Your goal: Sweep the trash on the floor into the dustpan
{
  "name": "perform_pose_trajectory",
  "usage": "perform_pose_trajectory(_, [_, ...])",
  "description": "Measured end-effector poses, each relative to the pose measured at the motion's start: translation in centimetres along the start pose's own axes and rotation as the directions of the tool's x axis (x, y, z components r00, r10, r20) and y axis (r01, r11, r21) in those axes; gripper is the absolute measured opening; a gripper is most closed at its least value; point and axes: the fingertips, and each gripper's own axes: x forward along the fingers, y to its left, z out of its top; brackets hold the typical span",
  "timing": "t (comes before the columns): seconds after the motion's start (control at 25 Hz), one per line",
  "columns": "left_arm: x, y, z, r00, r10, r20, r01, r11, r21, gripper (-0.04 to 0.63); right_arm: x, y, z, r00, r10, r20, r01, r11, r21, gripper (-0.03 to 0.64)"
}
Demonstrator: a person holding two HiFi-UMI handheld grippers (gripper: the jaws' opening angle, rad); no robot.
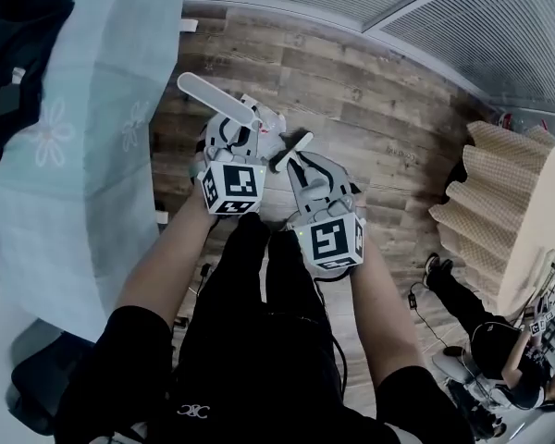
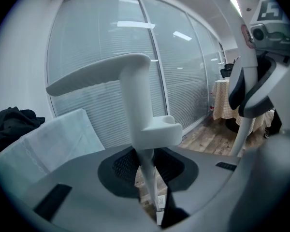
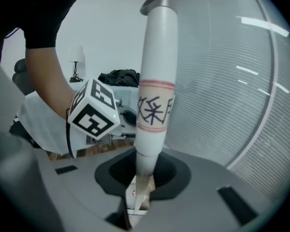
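My left gripper [image 1: 243,129] is shut on a white dustpan handle [image 1: 216,98] with a bent grip at its top; in the left gripper view the dustpan handle [image 2: 137,105] rises straight out of the left gripper [image 2: 152,180]. My right gripper [image 1: 296,160] is shut on a straight white broom handle [image 1: 292,150]. That broom handle [image 3: 154,81] has a red ring and black characters and stands up from the right gripper [image 3: 141,180]. Both grippers are held close together at waist height. The broom head, the dustpan's pan and any trash are hidden.
Wooden floor [image 1: 370,109] lies ahead. A table under a pale blue cloth [image 1: 74,155] with black clothing [image 1: 18,44] stands at the left. A beige corrugated-covered table [image 1: 509,202] and a seated person [image 1: 499,350] are at the right. A glass wall with blinds [image 1: 462,17] runs along the far side.
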Motion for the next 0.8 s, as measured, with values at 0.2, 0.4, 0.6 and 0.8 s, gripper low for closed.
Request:
perform_pose_trajectory(0.2, [-0.2,0.0,-0.1,1.000,-0.008,-0.002,0.008,1.000,0.007,0.084,0.6,0.5,3.0,0.997,0.016,0.072,-0.017,1.000,0.012,0.063])
perform_pose_trajectory(0.4, [-0.2,-0.4,-0.3,0.999,-0.033,-0.007,0.034,0.999,0.005,0.084,-0.4,-0.4,3.3,0.996,-0.026,0.080,0.023,0.999,0.044,0.064])
perform_pose_trajectory(0.6, [-0.3,-0.6,-0.6,0.999,-0.037,-0.027,0.037,0.999,0.008,0.084,-2.9,-0.7,2.9,0.996,-0.061,0.071,0.056,0.996,0.063,0.064])
perform_pose_trajectory(0.8, [-0.9,-0.5,-0.9,0.994,-0.073,-0.081,0.068,0.995,-0.074,0.078,-5.5,-1.5,2.8,0.992,-0.106,0.072,0.098,0.990,0.098,0.064])
